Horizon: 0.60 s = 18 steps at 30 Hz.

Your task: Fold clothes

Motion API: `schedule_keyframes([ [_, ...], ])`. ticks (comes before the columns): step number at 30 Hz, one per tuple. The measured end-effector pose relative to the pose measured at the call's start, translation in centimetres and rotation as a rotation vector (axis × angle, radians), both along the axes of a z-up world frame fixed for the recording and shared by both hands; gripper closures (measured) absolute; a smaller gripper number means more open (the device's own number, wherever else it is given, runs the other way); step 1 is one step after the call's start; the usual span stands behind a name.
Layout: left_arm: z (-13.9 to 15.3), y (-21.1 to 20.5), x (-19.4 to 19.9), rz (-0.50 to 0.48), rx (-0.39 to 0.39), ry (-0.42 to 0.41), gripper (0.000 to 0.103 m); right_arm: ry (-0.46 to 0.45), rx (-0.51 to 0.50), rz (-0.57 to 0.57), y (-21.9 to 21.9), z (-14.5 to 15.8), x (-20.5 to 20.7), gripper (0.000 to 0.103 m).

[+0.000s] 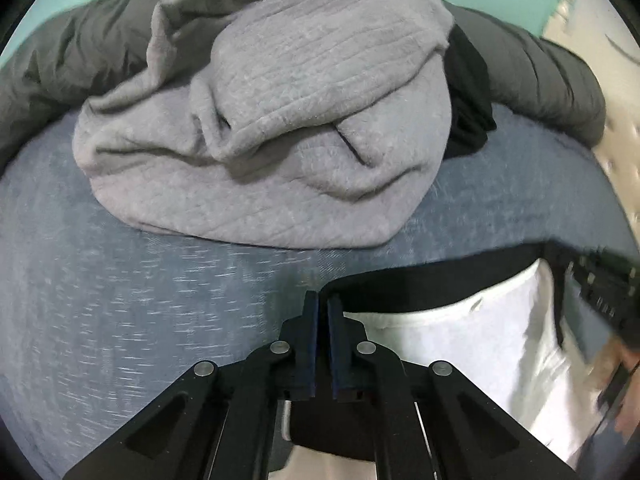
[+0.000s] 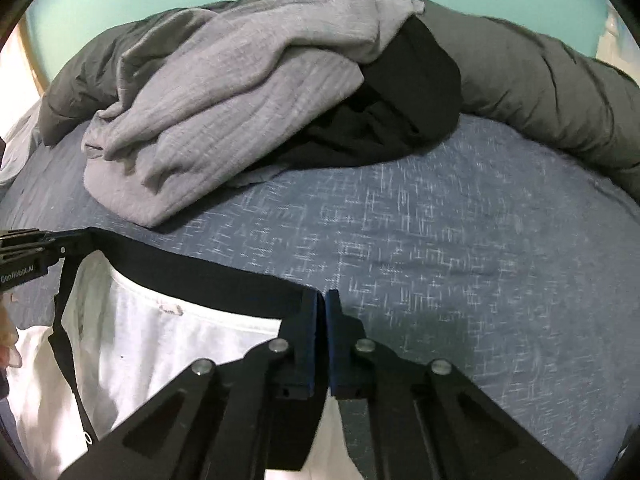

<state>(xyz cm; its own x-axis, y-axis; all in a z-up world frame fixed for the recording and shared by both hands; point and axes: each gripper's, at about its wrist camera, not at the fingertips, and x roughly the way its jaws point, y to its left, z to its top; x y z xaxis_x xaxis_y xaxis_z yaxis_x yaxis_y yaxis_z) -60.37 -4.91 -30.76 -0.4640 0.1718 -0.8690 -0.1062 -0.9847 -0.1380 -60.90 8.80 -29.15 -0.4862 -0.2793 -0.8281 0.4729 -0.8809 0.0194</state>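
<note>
The left gripper (image 1: 323, 312) is pinching shut on one end of the black band (image 1: 420, 284) that edges a white garment (image 1: 480, 352), and the right gripper (image 2: 321, 308) is clamping shut on the band's other end, so the band is stretching nearly taut between the two while the white cloth is hanging below it toward six o'clock in both wrist views. The garment is lying at the near edge of a blue bedsheet (image 2: 440, 260), with its lower part dropping out of sight past the grippers. Judging by its slack drape and thin fold lines, it is looking light, soft and limp, likely to sag or twist wherever it is not supported, so the stiffer banded edge is seeming the best place to hold, at its two ends as now. At twelve o'clock a rumpled grey cloth (image 1: 272, 120) is sitting on a black garment (image 2: 400, 112), both resting against a dark grey duvet (image 2: 540, 92) running along the far side. Between that pile and the held band the sheet is lying bare, and toward three o'clock in the right wrist view it is opening widest, offering room for spreading the garment flat; the pile at twelve o'clock is limiting any forward sweep
</note>
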Motion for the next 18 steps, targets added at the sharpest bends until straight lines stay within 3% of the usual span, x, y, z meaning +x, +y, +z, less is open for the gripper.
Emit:
schedule_keyframes([
  [6,-1.3,0.8,-0.6,0.047,0.045,-0.027,0.097,-0.032,-0.037,-0.018,-0.8,-1.3,-0.9,0.099],
  [7,-1.4,0.7,-0.6,0.058,0.055,-0.030,0.092,-0.041,-0.048,-0.020,-1.0,-1.4,-1.1,0.099],
  [9,-1.6,0.2,-0.7,0.085,0.080,-0.038,0.070,-0.060,-0.078,-0.027,-1.2,-1.5,-1.3,0.099],
  [10,-1.5,0.0,-0.7,0.090,0.085,-0.038,0.054,-0.060,-0.092,-0.035,-1.1,-1.4,-1.4,0.099],
  [12,-1.1,-0.5,-0.6,0.095,0.100,-0.027,0.052,-0.059,-0.134,-0.050,-0.9,-1.1,-1.5,0.097],
  [16,0.3,-1.6,-0.3,0.096,0.177,0.012,0.043,-0.035,-0.221,-0.051,-0.4,0.2,-1.4,0.063],
  [18,1.2,-2.1,0.3,0.087,0.191,0.042,0.043,-0.004,-0.256,-0.017,0.0,1.2,-1.0,0.062],
])
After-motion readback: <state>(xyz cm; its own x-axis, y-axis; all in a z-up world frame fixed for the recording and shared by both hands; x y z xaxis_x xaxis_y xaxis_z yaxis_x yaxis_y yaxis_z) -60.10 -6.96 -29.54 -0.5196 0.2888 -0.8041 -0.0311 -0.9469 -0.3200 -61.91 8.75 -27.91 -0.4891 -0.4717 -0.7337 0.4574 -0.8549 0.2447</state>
